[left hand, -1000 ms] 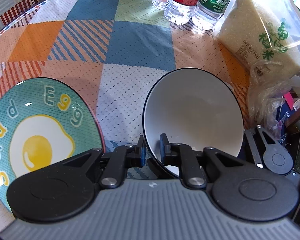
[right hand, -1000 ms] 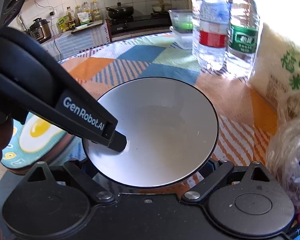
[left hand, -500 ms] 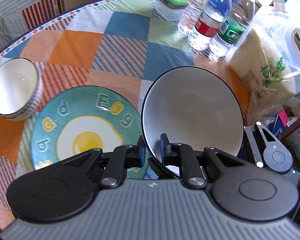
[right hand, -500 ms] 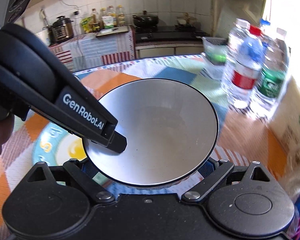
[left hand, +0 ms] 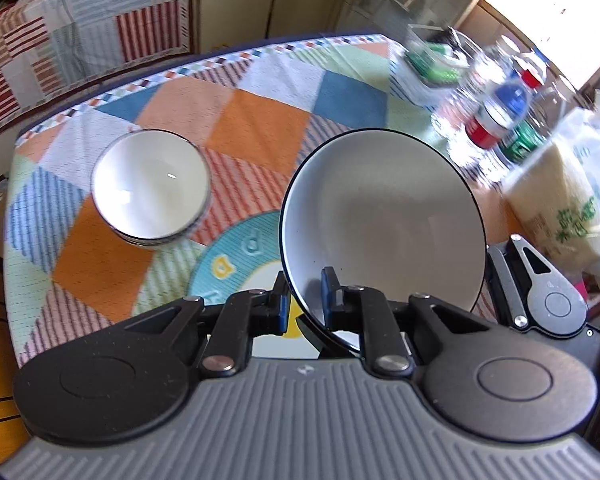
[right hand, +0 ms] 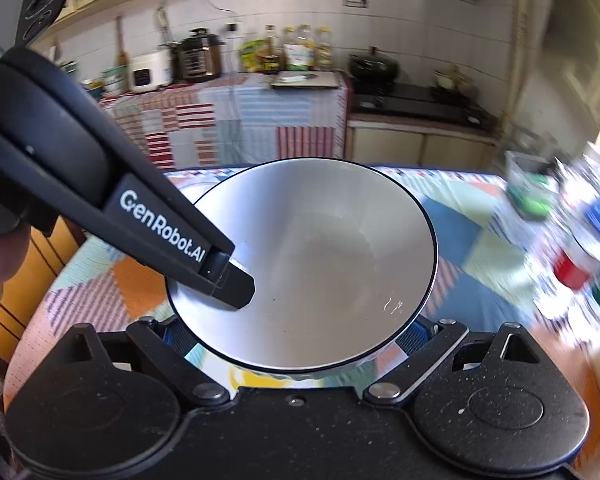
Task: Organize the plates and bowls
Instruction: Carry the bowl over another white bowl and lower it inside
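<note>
While we carry large white bowl (left hand: 380, 216) clear of tabletop (left hand: 256, 120), left wrist view: left gripper (left hand: 304, 300) pinched nearly shut on its near rim, bowl tilted above egg plate (left hand: 236, 256); small bowl (left hand: 152, 184) stands just beside plate.

Right wrist view: right gripper (right hand: 300, 332) spread wide, fingers cradling same bowl's outer sides; firm clamp we cannot confirm.

Step, we judge: transport. Next move calls for levelling bowl, lowering onto target, both grips easing off together.

place: home kitchen | cues: stove (right hand: 416, 100), pressure cooker (right hand: 198, 56), oil bottles (right hand: 300, 46), tiled wall (right hand: 440, 28)
</note>
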`<state>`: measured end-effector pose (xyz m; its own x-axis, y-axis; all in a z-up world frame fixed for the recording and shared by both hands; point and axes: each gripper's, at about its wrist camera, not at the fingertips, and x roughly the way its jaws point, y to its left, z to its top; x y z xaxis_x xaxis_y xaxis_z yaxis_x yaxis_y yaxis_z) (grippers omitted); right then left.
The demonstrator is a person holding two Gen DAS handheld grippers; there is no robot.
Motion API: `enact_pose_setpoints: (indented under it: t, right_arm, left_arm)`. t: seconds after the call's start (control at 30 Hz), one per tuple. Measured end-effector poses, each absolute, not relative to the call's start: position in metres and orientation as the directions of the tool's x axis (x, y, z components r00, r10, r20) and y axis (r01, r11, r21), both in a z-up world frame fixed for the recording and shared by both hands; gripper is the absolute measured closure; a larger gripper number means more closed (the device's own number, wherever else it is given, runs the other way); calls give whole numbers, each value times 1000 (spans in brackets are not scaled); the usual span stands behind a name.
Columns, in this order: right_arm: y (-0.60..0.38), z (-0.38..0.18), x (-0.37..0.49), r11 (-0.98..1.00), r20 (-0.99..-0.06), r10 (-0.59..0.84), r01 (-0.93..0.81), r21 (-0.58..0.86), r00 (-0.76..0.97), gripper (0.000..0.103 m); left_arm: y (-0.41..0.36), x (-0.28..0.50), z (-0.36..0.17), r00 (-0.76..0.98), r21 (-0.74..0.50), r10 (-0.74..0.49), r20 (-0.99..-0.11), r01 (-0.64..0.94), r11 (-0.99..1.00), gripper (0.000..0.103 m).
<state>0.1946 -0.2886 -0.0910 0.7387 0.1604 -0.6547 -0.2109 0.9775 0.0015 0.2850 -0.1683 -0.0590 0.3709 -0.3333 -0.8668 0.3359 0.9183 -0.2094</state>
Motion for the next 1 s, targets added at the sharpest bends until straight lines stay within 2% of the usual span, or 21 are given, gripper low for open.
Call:
enact_pose_setpoints:
  t: [0.23, 0.53, 1.0]
  right_arm:
    - [-251, -87, 237, 950, -644, 242, -312, 5, 726, 5]
    - [-213, -102, 281, 910, -658, 337, -411, 46, 673, 5]
    - [-197, -128, 330, 875, -715, 395, -472, 104, 576, 5]
  left_arm:
    - [-123, 319, -59, 404, -210, -294, -866, 240, 948, 89]
    - [-78, 358, -83, 395, -205, -244, -886, 139, 969, 89]
    - [-54, 413, -127, 312, -247, -257, -915, 71, 966, 89]
